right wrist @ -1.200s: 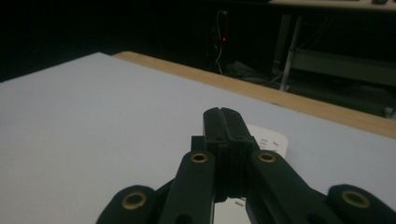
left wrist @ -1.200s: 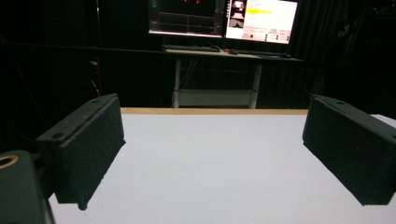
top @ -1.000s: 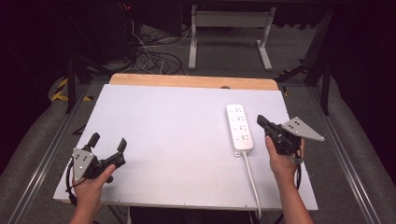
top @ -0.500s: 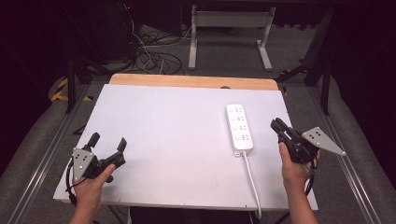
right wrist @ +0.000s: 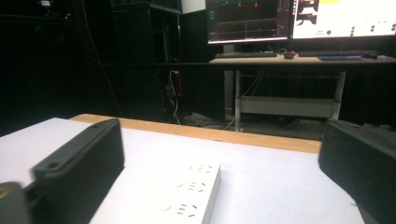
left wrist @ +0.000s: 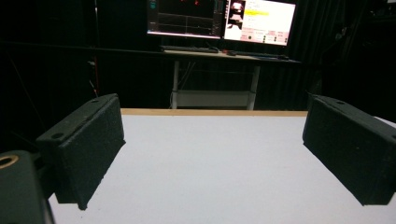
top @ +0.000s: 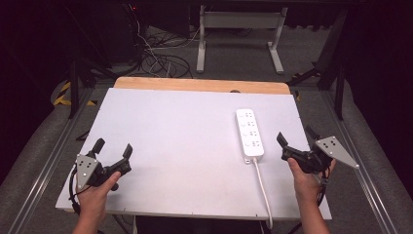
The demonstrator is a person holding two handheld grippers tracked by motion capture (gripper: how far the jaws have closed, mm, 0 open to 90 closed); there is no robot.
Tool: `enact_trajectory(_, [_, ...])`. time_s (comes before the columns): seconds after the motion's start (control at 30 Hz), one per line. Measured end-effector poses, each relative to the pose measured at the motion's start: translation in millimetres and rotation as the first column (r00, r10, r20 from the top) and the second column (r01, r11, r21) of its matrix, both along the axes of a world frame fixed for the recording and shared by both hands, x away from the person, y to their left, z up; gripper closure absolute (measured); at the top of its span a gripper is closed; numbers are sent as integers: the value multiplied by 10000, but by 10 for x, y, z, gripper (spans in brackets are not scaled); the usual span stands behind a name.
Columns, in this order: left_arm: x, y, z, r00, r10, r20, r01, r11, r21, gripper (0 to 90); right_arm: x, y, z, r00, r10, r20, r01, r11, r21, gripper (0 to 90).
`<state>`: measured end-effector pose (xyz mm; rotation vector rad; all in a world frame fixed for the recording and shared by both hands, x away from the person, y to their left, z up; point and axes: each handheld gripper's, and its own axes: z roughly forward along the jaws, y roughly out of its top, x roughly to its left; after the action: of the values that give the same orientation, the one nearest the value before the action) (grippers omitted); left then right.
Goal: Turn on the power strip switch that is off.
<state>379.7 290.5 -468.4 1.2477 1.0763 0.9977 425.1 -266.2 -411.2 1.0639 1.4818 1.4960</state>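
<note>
Plainly, writing: none legible on power strip (top: 249, 133).
Right gripper (top: 296, 144): jaws just opened wide, empty, beside strip.
Left gripper (top: 114, 153): wide, empty.

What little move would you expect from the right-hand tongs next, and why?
Probably a short slide toward the white power strip. The right tongs have just been opening, hold nothing, and sit just beside the strip's cable end, apart from it. The left tongs rest open far across the table.
</note>
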Motion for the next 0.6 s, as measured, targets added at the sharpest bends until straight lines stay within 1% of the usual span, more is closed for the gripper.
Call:
enact_trajectory(0.13, [-2,2,0,10000,11,6,-11,10000,27,57,6,6,-5,9999,117,-29,-117,9999,-77,20])
enact_trajectory(0.2, [-2,5,-1,10000,20,-7,-20,10000,26,57,15,4,-10,10000,48,-27,-49,9999,-112,20])
enact_trajectory(0.27, [-2,6,-1,10000,31,-11,-31,10000,24,57,18,5,-17,9999,35,-113,-36,10000,-34,21])
enact_trajectory(0.6, [-4,4,0,10000,20,3,-20,10000,34,57,45,18,-43,9992,31,-388,-38,9998,-180,27])
